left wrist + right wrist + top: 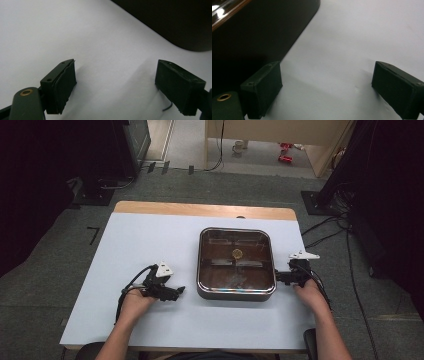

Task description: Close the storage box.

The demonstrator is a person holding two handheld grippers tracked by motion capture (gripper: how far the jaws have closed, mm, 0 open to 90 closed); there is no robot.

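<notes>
A dark square pan (236, 292) with rounded corners sits right of the table's middle; a small round golden piece (237, 253) lies on its brown reflective bottom. My left gripper (180, 290) rests low over the white table, left of the pan, and points at the pan's near left corner. Its jaws stand open over bare table (115, 85), and the pan's dark wall (175, 22) lies beyond them. My right gripper (278, 276) lies just off the pan's right wall, with its jaws open and nothing between them (327, 90); the pan's side (257, 35) stands beside its left jaw.
The white table top (150, 240) has a wooden strip (200, 210) along its far edge. Grey carpet surrounds the table, with cables (325, 227) on the floor at the right and dark stands at both sides.
</notes>
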